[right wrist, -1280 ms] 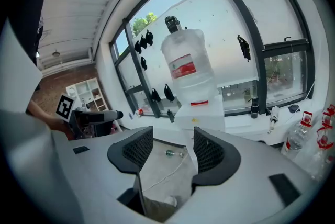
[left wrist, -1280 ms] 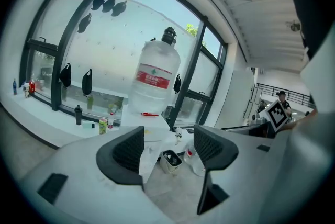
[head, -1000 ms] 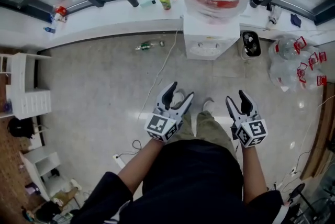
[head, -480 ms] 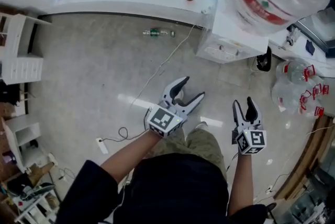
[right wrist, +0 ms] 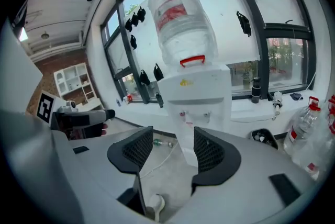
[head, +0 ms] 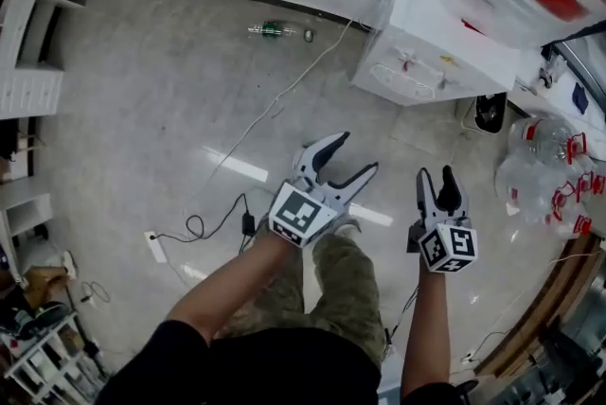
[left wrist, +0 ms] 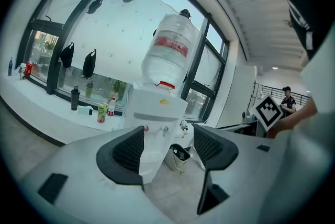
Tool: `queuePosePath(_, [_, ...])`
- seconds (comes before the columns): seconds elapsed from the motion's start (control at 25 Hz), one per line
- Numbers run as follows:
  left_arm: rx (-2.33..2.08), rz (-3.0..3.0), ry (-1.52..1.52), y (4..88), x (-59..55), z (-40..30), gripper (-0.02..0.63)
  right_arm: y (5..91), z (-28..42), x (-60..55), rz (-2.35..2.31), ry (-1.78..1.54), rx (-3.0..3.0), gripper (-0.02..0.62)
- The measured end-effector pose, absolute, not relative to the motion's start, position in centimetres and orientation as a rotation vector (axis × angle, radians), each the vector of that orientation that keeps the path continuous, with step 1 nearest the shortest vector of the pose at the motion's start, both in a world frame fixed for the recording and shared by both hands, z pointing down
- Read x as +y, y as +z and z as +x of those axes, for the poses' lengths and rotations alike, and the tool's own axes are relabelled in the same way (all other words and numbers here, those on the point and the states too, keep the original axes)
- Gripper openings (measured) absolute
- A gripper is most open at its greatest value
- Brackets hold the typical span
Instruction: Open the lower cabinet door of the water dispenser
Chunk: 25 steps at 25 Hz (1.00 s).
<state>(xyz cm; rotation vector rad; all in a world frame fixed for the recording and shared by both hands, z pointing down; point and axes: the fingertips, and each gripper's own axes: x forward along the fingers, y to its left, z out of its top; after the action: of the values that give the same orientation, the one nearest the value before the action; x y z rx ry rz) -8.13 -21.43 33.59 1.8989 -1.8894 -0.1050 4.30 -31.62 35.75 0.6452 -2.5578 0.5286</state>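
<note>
Nothing gripped yet
Our left hand-held gripper (head: pixel 352 154) and right hand-held gripper (head: pixel 436 174) gape empty; white bottle-topped water dispenser (head: pixel 426 62) at 1 o'clock, well apart; we risk hitting taps (right wrist: pixel 183 113), missing the lower cabinet door (right wrist: pixel 186 149).

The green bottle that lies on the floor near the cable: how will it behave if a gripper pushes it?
Lying on its side on the smooth floor, the bottle would probably roll rather than slide. It looks small, so it is likely light. Its round body might slip between jaws.
</note>
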Motion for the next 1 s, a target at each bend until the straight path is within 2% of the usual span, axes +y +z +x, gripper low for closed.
queuePosePath(0.36, [-1.877, 2.018, -0.098, 45.8, -27.7, -10.8, 0.275, 52.7, 1.6, -38.1, 0.733, 0.457, -2.558, 0.212])
queuePosePath(0.68, [-1.832, 2.167, -0.063, 56.8, -30.8, -13.3, 0.274, 68.4, 2.5, -44.4, 0.954, 0.43, -2.545, 0.212])
queuePosePath(0.8, [-1.8, 2.271, -0.006, 60.3, -31.4, -12.6, 0.274, 72.5, 3.2, -46.0, 1.023, 0.418, -2.545, 0.212])
queuePosePath(1.0, [-1.756, 2.211, -0.165, 61.9, -32.7, -12.9, 0.275, 75.8, 2.2, -47.4, 1.017, 0.362, -2.63, 0.212])
